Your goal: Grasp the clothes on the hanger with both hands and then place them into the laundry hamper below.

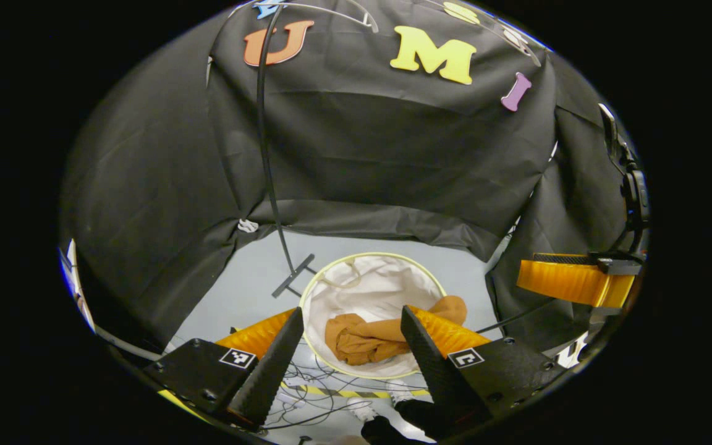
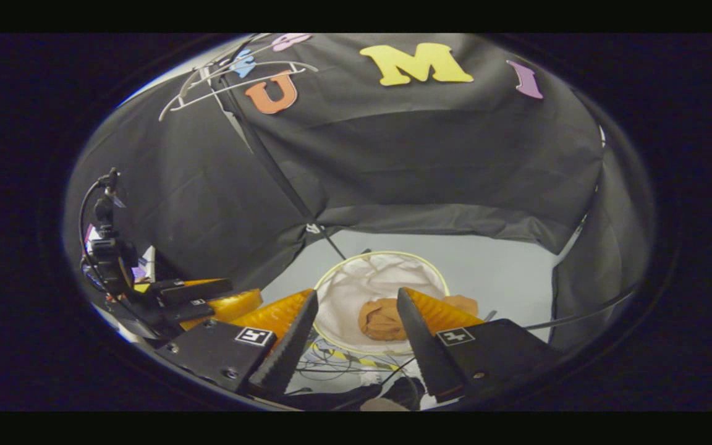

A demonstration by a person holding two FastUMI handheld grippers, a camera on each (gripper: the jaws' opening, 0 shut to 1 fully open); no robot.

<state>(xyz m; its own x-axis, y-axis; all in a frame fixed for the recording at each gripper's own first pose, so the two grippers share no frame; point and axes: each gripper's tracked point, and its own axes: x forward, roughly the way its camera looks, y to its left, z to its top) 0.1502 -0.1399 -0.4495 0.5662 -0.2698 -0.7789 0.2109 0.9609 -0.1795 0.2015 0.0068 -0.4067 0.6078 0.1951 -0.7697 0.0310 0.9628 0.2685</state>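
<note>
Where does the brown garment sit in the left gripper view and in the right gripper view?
Left gripper view: brown garment low centre, inside the white hamper, partly behind one finger.
Right gripper view: brown garment low centre in the hamper, smaller.
Shared landmark: the hamper's round pale rim, with the thin black stand pole rising behind it.

**The floor and what stands on it**

Below you is a pale grey floor (image 1: 251, 278). On it stands the round white laundry hamper (image 1: 331, 281) with its thin yellowish rim. Just behind the hamper, you can see the dark cross-shaped foot of the stand (image 1: 293, 276) resting on the floor. In front of the hamper, thin dark cables (image 1: 316, 386) lie tangled across a yellow-and-black striped tape line (image 1: 356, 394).
</note>
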